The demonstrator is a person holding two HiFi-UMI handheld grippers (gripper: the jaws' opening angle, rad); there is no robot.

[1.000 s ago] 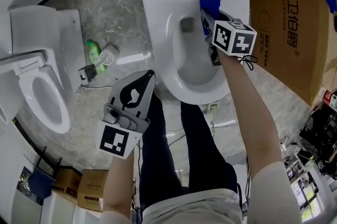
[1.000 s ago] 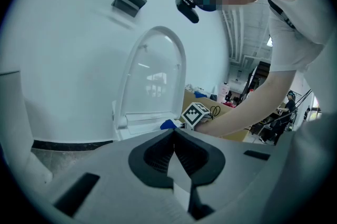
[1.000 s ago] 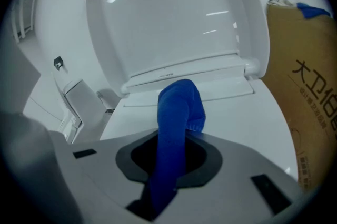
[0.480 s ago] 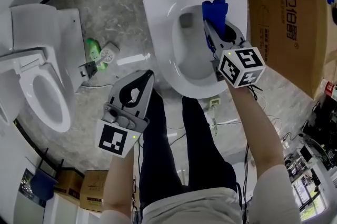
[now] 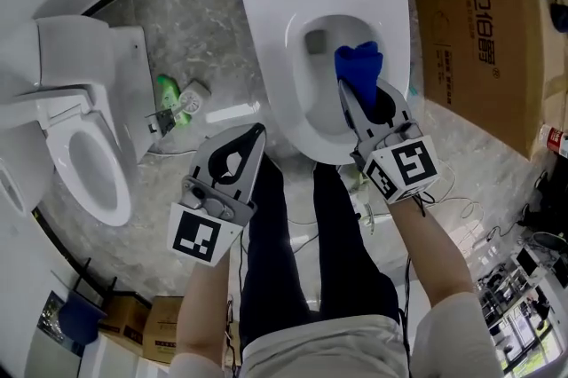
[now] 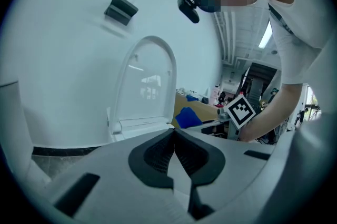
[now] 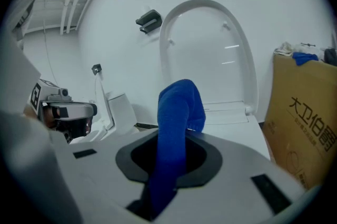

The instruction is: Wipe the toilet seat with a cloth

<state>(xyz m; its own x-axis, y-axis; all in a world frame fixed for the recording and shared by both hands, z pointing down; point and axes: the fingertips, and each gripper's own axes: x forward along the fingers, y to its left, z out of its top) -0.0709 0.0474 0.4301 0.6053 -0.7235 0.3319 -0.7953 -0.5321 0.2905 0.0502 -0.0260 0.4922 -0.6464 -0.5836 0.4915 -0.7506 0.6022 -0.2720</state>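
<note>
Cloth [image 5: 358, 64] is up front, bright blue and bunched, poking out past the tips of the right gripper [image 5: 357, 92], whose jaws are clamped on it. It stands up in a thick soft fold, limp, with no loose corner dragging. It sits at the right inner edge of the toilet seat [image 5: 271, 74], over the bowl opening; whether it is pressing on the rim I can't tell from here.

To do this pass well, I'd say tip the gripper down so the fold lies flat on the seat, keep steady pressure, and follow the curve round the rim rather than cutting across the bowl. The hard jaw tips should stay off the white surface.

The left gripper [image 5: 255, 133] hangs off the near-left edge of the seat, jaws together on nothing, clear of the work.
</note>
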